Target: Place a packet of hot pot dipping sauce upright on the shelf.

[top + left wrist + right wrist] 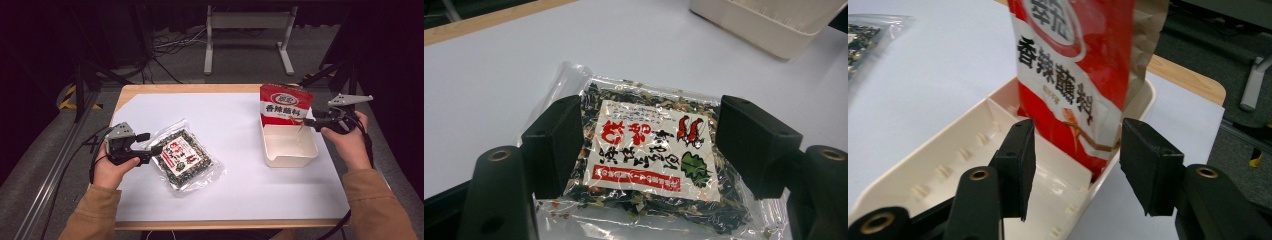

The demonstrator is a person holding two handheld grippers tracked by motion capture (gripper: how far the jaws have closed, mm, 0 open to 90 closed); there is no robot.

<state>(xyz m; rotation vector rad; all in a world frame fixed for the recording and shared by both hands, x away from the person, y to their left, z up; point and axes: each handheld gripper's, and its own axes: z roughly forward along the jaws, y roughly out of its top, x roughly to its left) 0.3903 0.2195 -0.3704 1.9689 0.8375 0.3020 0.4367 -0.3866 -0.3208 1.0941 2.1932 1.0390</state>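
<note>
Two claws work the worktop [235,195]. At the left, the left claw [150,142] stands spread astride the clear seaweed packet [186,159], which lies flat. At the right, the red pouch [284,104] stands upright in the cream tray's [292,160] far end; the right claw [309,122], spread, sits just beside it.

Red bag's [1075,65] top cut off

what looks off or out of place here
Nothing is spilled or torn. The red pouch stands on end in the far corner of the cream tray, leaning against its wall, which looks a bit tippy. The right gripper is open beside it. The clear packet lies flat, askew on the white sheet.
</note>
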